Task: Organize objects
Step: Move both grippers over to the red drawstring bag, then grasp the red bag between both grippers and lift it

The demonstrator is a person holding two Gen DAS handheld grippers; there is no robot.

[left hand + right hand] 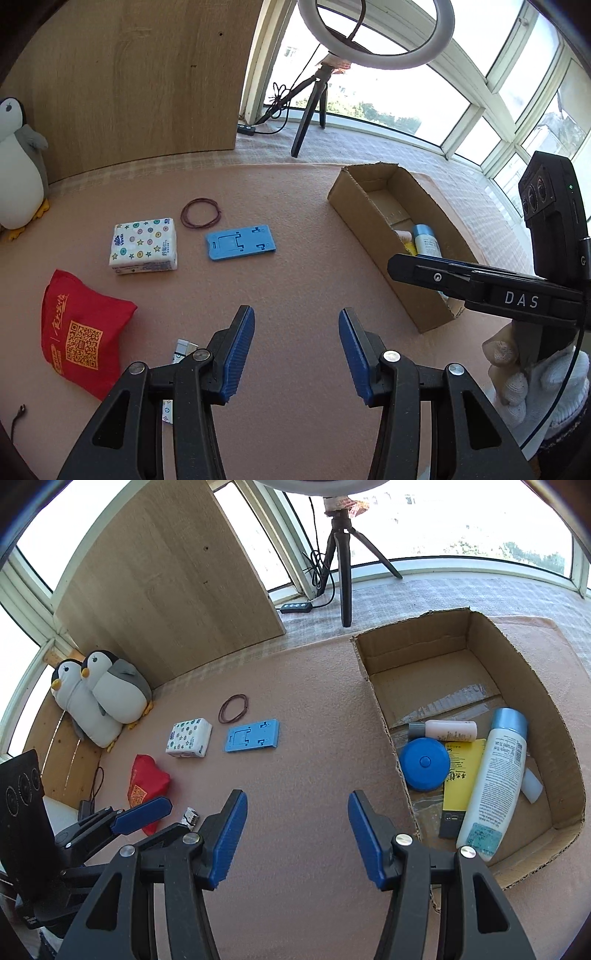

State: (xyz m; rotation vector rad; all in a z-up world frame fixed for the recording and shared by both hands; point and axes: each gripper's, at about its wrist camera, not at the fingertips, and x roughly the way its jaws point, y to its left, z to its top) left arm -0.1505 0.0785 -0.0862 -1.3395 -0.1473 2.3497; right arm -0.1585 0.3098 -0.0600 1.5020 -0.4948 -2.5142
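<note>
Hovering over the mat, both claws gape empty, the left gripper point(296, 354) and right gripper point(297, 836) left of the cardboard box point(373, 672). Well left of that box lies the tissue pack point(144, 245): light, squashy, best pinched across its short sides. Nearer the box sits the stiff blue phone stand point(240, 242), then the floppy hair tie point(200, 213).
</note>
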